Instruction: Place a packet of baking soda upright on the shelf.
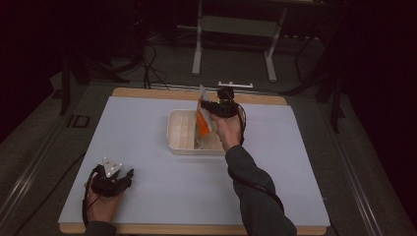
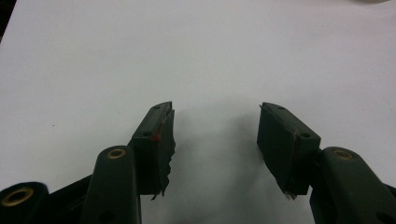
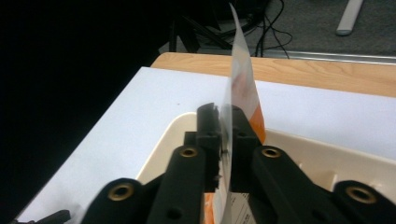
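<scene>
Packet [image 1: 203,119], probably a sachet, pinched in my right gripper [image 3: 225,122] over tray [image 1: 173,138]; my left gripper [image 2: 215,140] gapes empty.

White tray [image 1: 173,132] on table [image 1: 147,162]

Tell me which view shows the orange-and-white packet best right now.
The high view: it shows the packet whole, pinched by the right gripper above the white tray. The right gripper view shows the packet edge-on between the shut jaws, so its face is barely readable. The left gripper view shows open jaws over the white table cover.
</scene>
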The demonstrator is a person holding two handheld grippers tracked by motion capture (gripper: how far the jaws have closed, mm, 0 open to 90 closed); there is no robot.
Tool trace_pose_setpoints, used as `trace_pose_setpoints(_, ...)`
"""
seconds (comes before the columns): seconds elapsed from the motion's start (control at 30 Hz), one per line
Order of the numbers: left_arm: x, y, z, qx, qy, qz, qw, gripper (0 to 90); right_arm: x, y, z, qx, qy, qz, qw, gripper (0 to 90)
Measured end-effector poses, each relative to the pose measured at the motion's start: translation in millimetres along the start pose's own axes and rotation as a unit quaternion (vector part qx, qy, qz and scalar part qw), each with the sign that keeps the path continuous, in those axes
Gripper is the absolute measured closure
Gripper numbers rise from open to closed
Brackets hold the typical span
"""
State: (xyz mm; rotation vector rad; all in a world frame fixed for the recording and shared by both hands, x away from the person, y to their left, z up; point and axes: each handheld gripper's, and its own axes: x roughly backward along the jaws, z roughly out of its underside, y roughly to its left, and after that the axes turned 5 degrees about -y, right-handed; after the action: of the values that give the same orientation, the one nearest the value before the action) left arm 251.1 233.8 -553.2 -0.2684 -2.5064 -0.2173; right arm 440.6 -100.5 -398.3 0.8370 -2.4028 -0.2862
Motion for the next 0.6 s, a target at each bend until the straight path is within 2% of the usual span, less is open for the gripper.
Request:
trace_pose_setpoints(0.03, 0.1, 0.1, 0.0, -0.001, 0.000, 0.000, 1.0000, 45.7, 0.8, -0.5, -1.6, 0.001, -0.002, 0.001, 1.0000, 77.9)
trace_pose_setpoints(0.07, 0.1, 0.1, 0.0, -0.001, 0.000, 0.000, 1.0000, 45.7, 0.8, -0.5, -1.6, 0.001, -0.002, 0.001, 1.0000, 77.9)
trace_pose_setpoints(0.2, 0.1, 0.1, 0.1, -0.001, -0.002, 0.001, 1.0000, 45.5, 3.9, -1.3, -6.2, 0.004, 0.001, -0.008, 1.0000, 67.5)
trace_pose_setpoints(0.43, 0.3, 0.0, 0.1, 0.000, -0.003, 0.000, 1.0000, 45.6, 11.7, 1.8, -13.0, 0.026, 0.002, -0.011, 0.9996, 60.1)
trace_pose_setpoints(0.6, 0.6, 0.1, 0.2, 0.001, -0.003, -0.001, 1.0000, 45.5, 18.0, 3.8, -16.7, 0.038, -0.002, -0.013, 0.9992, 58.6)
